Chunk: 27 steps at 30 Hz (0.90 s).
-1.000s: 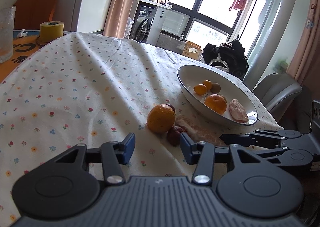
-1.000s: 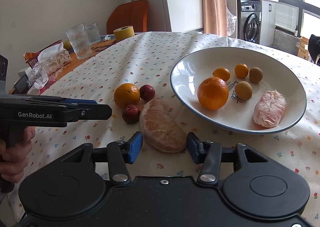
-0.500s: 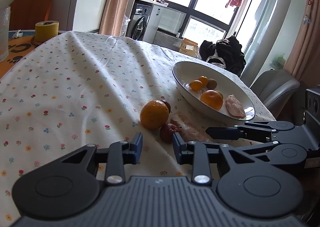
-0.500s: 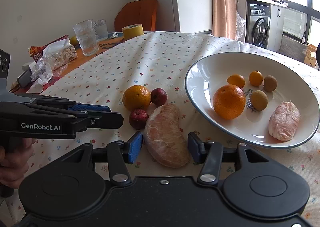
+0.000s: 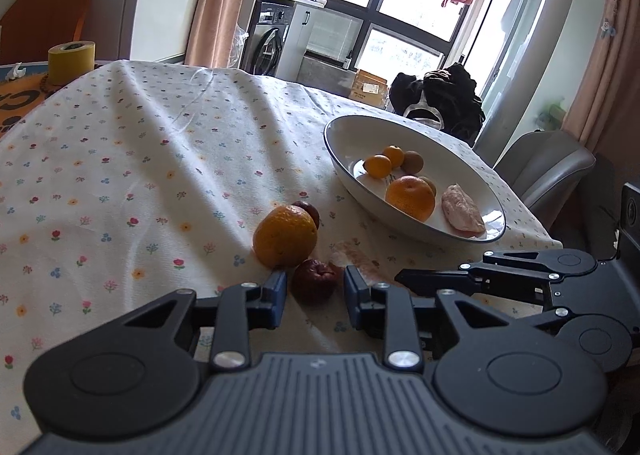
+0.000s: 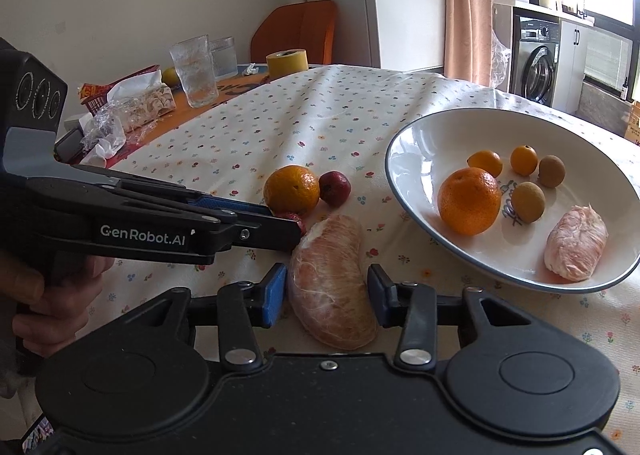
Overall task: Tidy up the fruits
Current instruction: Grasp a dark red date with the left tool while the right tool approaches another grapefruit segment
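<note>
Left claw [image 5: 314, 293] spread around red fruit [image 5: 313, 285]; right claw [image 6: 327, 293] spread around pomelo segment [image 6: 330, 281], both on tablecloth [image 5: 120, 183].

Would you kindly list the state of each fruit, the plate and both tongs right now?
Left tongs: open, straddling the near red fruit.
Near red fruit: on the cloth, not gripped.
Right tongs: open around the pomelo segment.
Pomelo segment: peeled, lying on the cloth.
Orange: whole, on the cloth.
Far red fruit: beside the orange.
Plate: holds six fruits.
</note>
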{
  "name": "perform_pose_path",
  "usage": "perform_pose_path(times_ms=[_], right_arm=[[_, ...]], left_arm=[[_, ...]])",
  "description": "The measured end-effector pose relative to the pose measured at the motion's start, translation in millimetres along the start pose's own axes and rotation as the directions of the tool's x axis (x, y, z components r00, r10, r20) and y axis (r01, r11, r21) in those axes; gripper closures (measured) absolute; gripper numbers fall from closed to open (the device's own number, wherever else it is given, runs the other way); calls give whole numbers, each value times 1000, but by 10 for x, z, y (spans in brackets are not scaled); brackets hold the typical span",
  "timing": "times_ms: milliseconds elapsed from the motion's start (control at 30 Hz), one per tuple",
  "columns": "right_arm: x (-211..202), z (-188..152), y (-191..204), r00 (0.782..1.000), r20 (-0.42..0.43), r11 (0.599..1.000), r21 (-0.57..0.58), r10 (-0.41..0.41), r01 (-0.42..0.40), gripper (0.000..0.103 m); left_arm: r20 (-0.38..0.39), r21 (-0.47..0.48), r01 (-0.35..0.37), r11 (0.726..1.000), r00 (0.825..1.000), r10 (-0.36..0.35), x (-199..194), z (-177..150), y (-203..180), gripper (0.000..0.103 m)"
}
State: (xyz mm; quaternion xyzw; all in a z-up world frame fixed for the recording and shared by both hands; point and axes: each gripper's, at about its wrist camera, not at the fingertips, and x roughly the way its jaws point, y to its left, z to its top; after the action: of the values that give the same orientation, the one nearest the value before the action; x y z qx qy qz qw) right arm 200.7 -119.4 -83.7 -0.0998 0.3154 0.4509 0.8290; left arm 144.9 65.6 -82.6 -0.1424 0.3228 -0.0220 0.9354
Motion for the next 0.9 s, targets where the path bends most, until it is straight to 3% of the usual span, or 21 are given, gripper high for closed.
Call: perform_pose_path(times_ms=[467,533,833,900], right_arm=[[-174,-112,-210,999,13,992,118,43,-44,63],[-187,-125,-244,998,19,989,140,52,-55,63],[-238,-133,-306,997,42,982,175,62,-68,66],[-261,-127,-306,997,50,982,176,63,-71,70]], left_arm=[[-14,71,-41,997,999,43,138,15,-142,74],[-13,85,-63,994,998,64,151,15,-166,79],[-4,86,-39,996,999,39,41,19,-205,80],[-3,93,-35,995,999,35,18,19,-222,80]])
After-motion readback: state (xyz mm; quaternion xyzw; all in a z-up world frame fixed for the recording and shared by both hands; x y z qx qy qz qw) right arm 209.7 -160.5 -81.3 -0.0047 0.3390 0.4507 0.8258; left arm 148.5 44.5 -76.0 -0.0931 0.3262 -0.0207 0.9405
